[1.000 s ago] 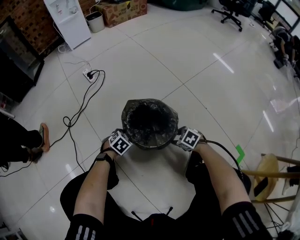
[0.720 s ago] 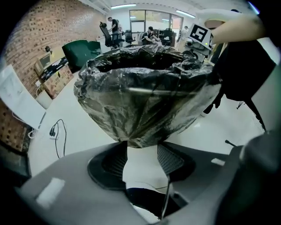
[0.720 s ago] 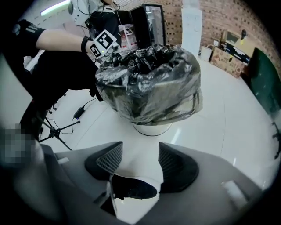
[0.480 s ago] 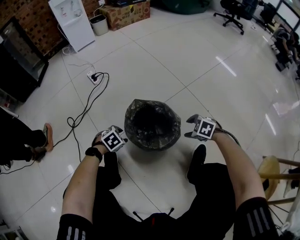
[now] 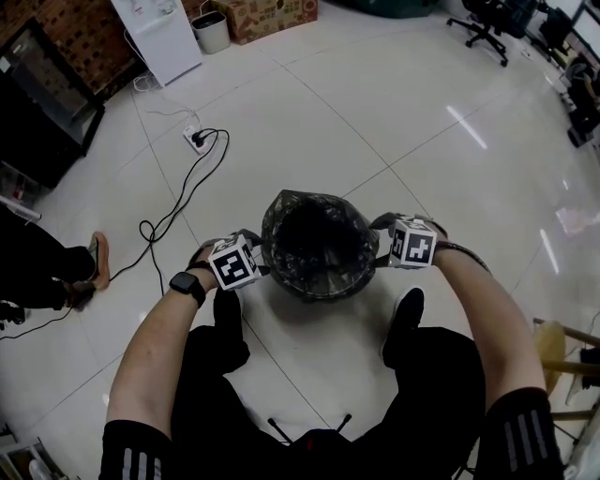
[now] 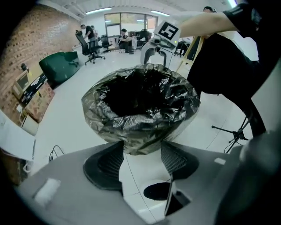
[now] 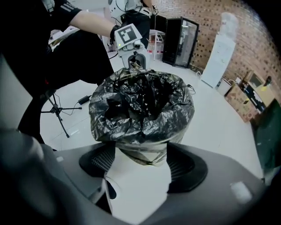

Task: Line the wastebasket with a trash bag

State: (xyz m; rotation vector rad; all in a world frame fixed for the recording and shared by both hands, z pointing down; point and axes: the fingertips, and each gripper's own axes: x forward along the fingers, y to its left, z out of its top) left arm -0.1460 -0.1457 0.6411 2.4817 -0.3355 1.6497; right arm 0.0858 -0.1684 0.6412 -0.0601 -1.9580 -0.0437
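A round wastebasket (image 5: 317,281) stands on the floor between my knees. A black trash bag (image 5: 319,234) lines it, with its crinkled edge folded down over the rim (image 6: 140,123). My left gripper (image 5: 256,265) is at the basket's left side and my right gripper (image 5: 381,246) at its right side. Both have just been opening their jaws and now stand open. In the left gripper view the bag's hanging skirt (image 6: 141,147) sits between the wide pads (image 6: 109,162) without being pressed. It hangs the same way (image 7: 142,154) in the right gripper view.
A black cable (image 5: 169,211) runs from a power strip (image 5: 197,141) on the white tile floor at left. A white cabinet (image 5: 159,33), a small bin (image 5: 213,30) and a cardboard box (image 5: 272,14) stand at the back. A wooden stool (image 5: 562,342) is at right, a bystander's foot (image 5: 94,267) at left.
Both grippers have left the basket's lower front, swung out to its sides and risen beside the rim. The basket and bag have stayed in place.
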